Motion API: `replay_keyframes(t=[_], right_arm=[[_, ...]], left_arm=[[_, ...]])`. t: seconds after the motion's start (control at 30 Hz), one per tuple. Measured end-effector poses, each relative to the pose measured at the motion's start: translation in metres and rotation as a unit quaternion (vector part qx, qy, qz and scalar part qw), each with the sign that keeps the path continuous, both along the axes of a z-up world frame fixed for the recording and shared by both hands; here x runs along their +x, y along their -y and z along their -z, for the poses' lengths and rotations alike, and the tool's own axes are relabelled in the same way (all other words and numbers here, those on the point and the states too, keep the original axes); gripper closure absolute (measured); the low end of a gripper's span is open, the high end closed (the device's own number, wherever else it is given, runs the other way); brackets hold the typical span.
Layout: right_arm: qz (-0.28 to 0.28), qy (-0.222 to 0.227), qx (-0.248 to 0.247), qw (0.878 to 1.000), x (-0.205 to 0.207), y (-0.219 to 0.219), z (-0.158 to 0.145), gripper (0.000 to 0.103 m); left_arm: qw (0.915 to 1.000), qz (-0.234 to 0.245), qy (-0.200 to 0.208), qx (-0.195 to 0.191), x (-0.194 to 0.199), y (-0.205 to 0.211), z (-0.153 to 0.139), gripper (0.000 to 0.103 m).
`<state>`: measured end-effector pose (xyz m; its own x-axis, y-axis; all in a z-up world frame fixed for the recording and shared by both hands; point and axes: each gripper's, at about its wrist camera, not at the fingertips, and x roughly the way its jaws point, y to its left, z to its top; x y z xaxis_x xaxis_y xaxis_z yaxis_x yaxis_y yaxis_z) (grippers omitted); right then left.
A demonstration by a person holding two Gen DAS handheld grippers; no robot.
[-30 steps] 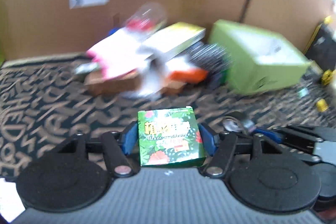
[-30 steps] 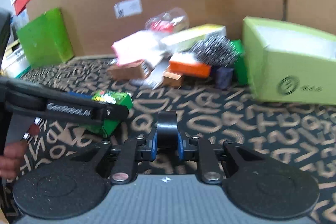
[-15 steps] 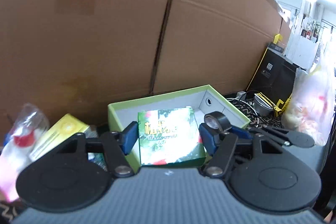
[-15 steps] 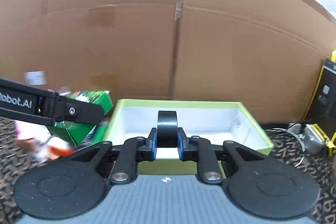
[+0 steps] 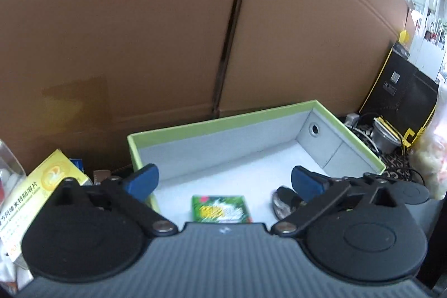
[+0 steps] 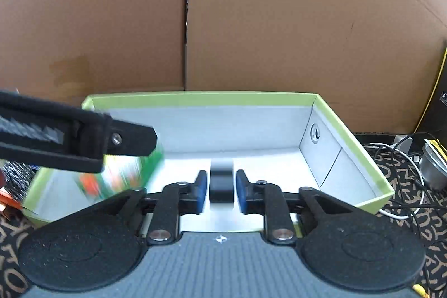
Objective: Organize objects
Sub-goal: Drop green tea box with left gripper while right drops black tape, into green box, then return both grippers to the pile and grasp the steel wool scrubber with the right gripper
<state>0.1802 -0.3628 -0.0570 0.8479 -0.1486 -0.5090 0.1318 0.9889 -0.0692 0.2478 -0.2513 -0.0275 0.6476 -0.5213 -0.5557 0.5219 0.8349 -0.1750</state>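
Released since half a second ago, green packet [image 5: 220,208] lies blurred in box [image 5: 223,123]; my left hand-held gripper [image 5: 225,180] has just spread wide, right hand-held gripper [image 6: 221,187] has just loosened around the smeared black roll [image 6: 221,186].

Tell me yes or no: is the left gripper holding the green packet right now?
No. The left gripper has its jaws spread wide, and the green packet sits below them inside the light green box, touching neither pad.

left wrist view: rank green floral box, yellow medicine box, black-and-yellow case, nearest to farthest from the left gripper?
From the left gripper:
1. green floral box, between and below its open fingers, inside the lime tray.
2. yellow medicine box, outside the tray, left.
3. black-and-yellow case, far right by the cardboard wall.
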Motion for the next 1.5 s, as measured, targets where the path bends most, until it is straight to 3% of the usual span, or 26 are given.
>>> replay_keyframes(t=[0.03,0.1,0.2,0.33,0.5,0.6,0.7,0.87,0.97,1.07,1.17,1.37,1.5], right_arm=[[-0.002,-0.001,-0.012,1.0,0.0,-0.002,0.002,0.05],[0.004,0.002,-0.033,0.999,-0.003,-0.007,0.002,0.032],[0.005,0.029,-0.055,0.998,-0.02,-0.016,-0.013,0.031],[-0.001,0.091,-0.068,0.993,-0.06,-0.035,-0.041,0.016],[-0.033,0.147,-0.057,0.987,-0.113,-0.07,-0.051,0.002],[-0.056,0.168,-0.031,0.984,-0.137,-0.095,-0.043,0.002],[-0.087,0.19,-0.007,0.978,-0.163,-0.087,-0.046,0.0],[-0.124,0.158,0.01,0.98,-0.151,-0.134,-0.021,0.0],[-0.158,0.123,0.023,0.979,-0.142,-0.16,-0.005,0.0],[-0.186,0.119,-0.026,0.975,-0.122,-0.192,0.004,0.0],[-0.175,0.128,-0.062,0.974,-0.096,-0.201,0.0,0.011],[-0.168,0.078,-0.091,0.978,-0.034,-0.199,0.004,0.026],[-0.161,0.042,-0.098,0.981,-0.016,-0.193,0.015,0.043]], left_arm=[[1.0,0.001,-0.004,-0.001,0.0,-0.002,-0.002,0.0],[1.0,0.003,-0.003,-0.009,-0.006,-0.007,-0.011,0.0],[0.9992,-0.001,0.031,-0.027,-0.027,-0.027,-0.033,0.0],[0.9967,-0.03,0.068,-0.031,-0.066,-0.062,-0.052,0.0],[0.9939,-0.084,0.065,-0.028,-0.108,-0.121,-0.043,0.0],[0.9897,-0.128,0.064,0.002,-0.129,-0.156,-0.025,0.0],[0.9857,-0.161,0.047,0.023,-0.144,-0.195,-0.005,0.0],[0.9806,-0.193,0.004,0.032,-0.142,-0.237,0.02,0.0],[0.978,-0.206,0.009,0.031,-0.142,-0.259,0.019,0.0],[0.9775,-0.208,0.021,0.032,-0.138,-0.271,0.012,0.0],[0.9792,-0.199,0.025,0.031,-0.125,-0.275,0.008,0.0],[0.9836,-0.173,0.023,0.044,-0.079,-0.268,0.015,0.0],[0.9841,-0.168,0.025,0.052,-0.046,-0.26,0.02,0.0]])
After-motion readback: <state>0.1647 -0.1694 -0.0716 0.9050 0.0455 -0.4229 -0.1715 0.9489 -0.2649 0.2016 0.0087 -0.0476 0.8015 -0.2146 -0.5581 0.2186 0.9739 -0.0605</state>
